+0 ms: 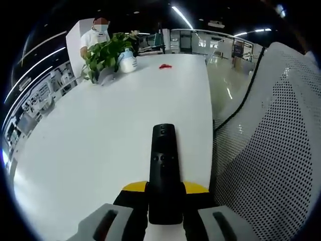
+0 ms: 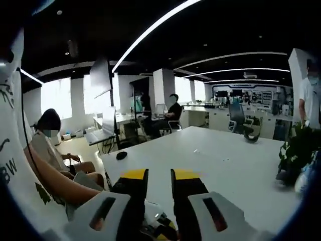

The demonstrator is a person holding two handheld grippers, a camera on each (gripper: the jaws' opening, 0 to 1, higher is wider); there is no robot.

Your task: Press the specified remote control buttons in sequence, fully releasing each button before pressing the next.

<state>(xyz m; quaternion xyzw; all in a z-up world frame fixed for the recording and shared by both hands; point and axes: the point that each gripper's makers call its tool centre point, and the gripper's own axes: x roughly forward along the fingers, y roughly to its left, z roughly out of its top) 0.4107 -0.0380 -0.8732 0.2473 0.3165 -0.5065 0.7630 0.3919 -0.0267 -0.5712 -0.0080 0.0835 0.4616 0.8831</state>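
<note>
A long black remote control (image 1: pixel 163 165) points away from me over the white table (image 1: pixel 90 135), its buttons facing up. My left gripper (image 1: pixel 164 190) is shut on the remote's near end, with a yellow-tipped jaw on each side. In the right gripper view, my right gripper (image 2: pixel 159 182) hovers at the edge of the white table (image 2: pixel 225 160). Its jaws stand slightly apart with nothing between them.
A potted plant (image 1: pixel 105 55) and a small red object (image 1: pixel 165 66) sit at the table's far end, near a standing person (image 1: pixel 98 35). A white mesh chair (image 1: pixel 281 150) and a black cable (image 1: pixel 241 105) lie to the right. A small black object (image 2: pixel 121 155) rests on the table; a person (image 2: pixel 50 140) sits at left.
</note>
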